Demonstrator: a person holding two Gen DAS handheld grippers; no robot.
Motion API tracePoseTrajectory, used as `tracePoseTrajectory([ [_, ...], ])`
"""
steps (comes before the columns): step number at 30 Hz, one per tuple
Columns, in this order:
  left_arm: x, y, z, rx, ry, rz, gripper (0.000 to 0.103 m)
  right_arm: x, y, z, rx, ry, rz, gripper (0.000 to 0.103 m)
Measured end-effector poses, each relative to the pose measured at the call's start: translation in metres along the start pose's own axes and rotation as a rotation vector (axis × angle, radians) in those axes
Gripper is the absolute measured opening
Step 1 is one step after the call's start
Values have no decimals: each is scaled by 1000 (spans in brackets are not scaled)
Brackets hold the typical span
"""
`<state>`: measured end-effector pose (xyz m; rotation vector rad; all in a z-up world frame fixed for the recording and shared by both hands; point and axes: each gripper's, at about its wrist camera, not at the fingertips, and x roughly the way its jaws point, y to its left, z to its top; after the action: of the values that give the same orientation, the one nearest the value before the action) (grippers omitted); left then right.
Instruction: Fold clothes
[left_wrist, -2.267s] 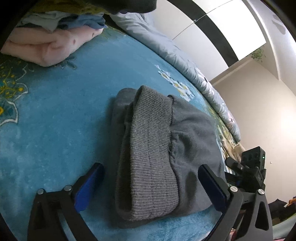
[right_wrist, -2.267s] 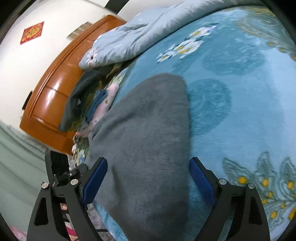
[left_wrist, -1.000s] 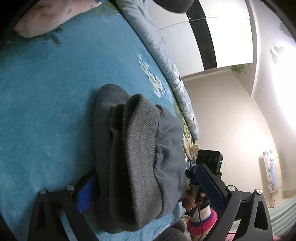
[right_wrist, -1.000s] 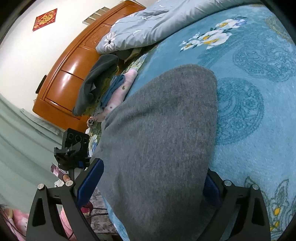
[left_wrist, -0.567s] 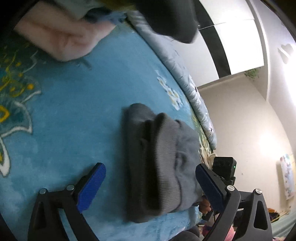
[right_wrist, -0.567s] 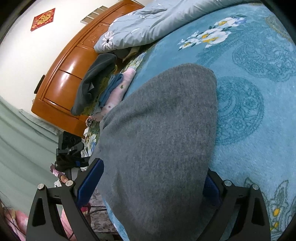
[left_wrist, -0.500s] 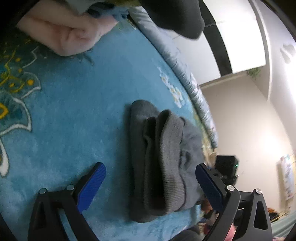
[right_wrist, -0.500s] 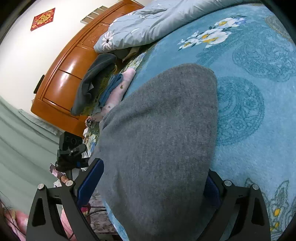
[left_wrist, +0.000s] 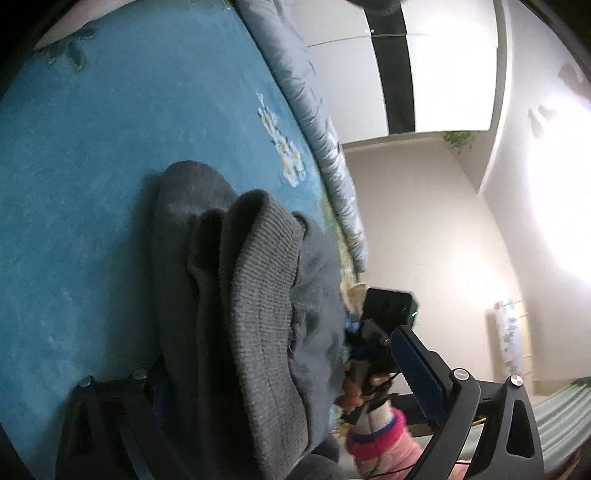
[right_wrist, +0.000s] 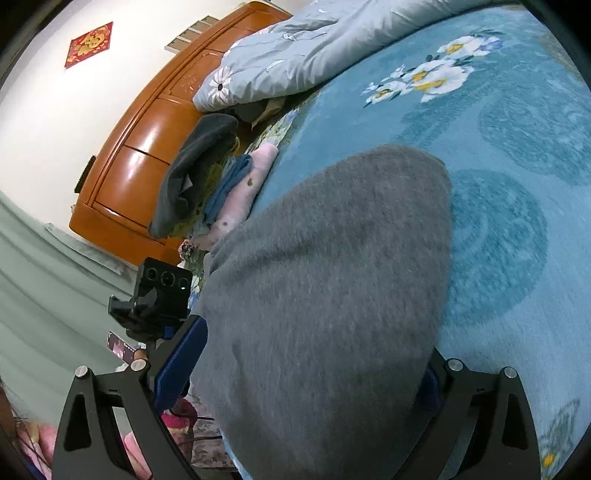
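Grey knit fabric fills both views: the folded sweater (left_wrist: 251, 306) lies on the teal floral blanket (left_wrist: 92, 155) near the bed's edge, ribbed hem (left_wrist: 266, 258) uppermost and layers stacked beneath it. The left gripper (left_wrist: 284, 373) has its jaws spread wide on either side of the bundle; one blue pad (left_wrist: 415, 373) stands clear to the right, the other is hidden behind the cloth, so contact on that side cannot be confirmed. The right gripper (right_wrist: 303, 373) is likewise spread wide, its left pad (right_wrist: 181, 360) just beside the garment's flank and the opposite pad largely buried under the fabric; whether it pinches anything cannot be told. Compared with half a second ago, the left tool has closed in from a stand-off view to straddle the bundle again, while the right tool's framing is practically unchanged. Judgement: folding of this item appears finished, and both tools are set to scoop or clamp the bundle for transfer, probably toward the pile of clothes (right_wrist: 221, 192) by the wooden headboard (right_wrist: 147, 129). A person's hand (left_wrist: 360, 391) in a pink sleeve holds the opposite tool. Risk: the loose hem may unroll if the bundle is lifted unevenly. A pale quilt (right_wrist: 314, 44) lies beyond.
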<state>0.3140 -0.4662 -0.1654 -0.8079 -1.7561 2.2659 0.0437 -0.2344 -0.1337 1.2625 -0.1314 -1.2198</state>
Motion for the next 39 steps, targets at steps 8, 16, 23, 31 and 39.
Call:
tracePoseTrajectory([
  [8,-10,8,-12,-45,-39,144,49,-8,-13,3,146,-15,-28,74],
  [16,-19,-8,-18,-33,-58,154,34,-20,2,5,184,-54,-106,37],
  [23,-42,-43,-32,57,-91,164,34,-32,61,9,66,-57,-137,35],
  [31,-133,-114,-42,247,-204,178,34,-40,154,16,-100,-98,-39,34],
  [39,-219,-175,3,402,-318,258,34,-25,250,71,-265,-122,44,34],
])
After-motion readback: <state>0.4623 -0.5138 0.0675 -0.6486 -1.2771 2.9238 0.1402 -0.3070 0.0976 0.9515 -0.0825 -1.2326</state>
